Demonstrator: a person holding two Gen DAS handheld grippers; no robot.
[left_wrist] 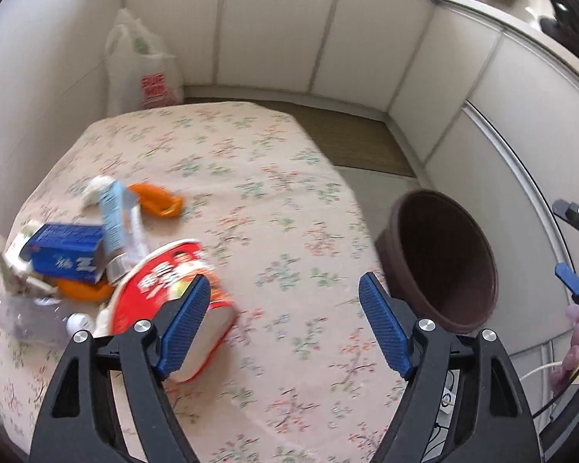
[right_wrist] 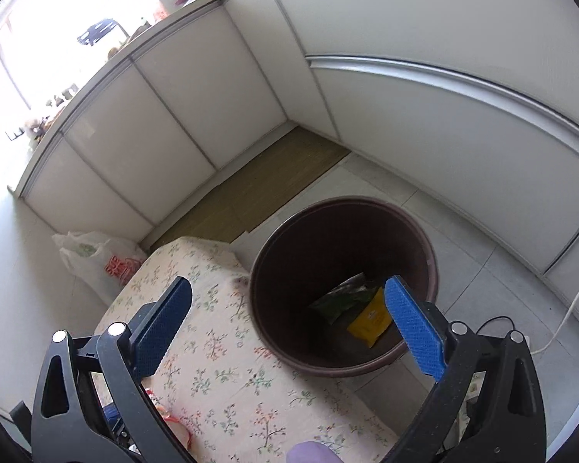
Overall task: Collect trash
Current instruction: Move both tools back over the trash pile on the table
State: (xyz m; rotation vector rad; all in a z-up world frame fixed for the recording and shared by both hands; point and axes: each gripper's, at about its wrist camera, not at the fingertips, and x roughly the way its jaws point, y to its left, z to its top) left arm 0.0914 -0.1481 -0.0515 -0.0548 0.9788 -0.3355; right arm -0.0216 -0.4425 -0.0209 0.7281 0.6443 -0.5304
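A red instant-noodle cup [left_wrist: 162, 281] lies on its side on the floral tablecloth [left_wrist: 274, 208], beside a blue box [left_wrist: 67, 256], a light-blue carton [left_wrist: 112, 216], orange wrappers [left_wrist: 160, 202] and a clear plastic bottle [left_wrist: 27, 316]. My left gripper [left_wrist: 285, 324] is open above the cloth, its left finger over the cup. A brown trash bin [left_wrist: 444, 258] stands on the floor right of the table. In the right wrist view my right gripper [right_wrist: 289, 332] is open above the bin [right_wrist: 339, 289], which holds a green packet [right_wrist: 339, 301] and a yellow packet [right_wrist: 370, 320].
A white plastic bag [left_wrist: 143, 65] with red print stands against the wall behind the table, also in the right wrist view [right_wrist: 96, 258]. White cabinet panels [right_wrist: 197, 96] enclose the corner. A woven mat [left_wrist: 351, 135] lies on the floor. A white cable [right_wrist: 571, 308] runs along the right.
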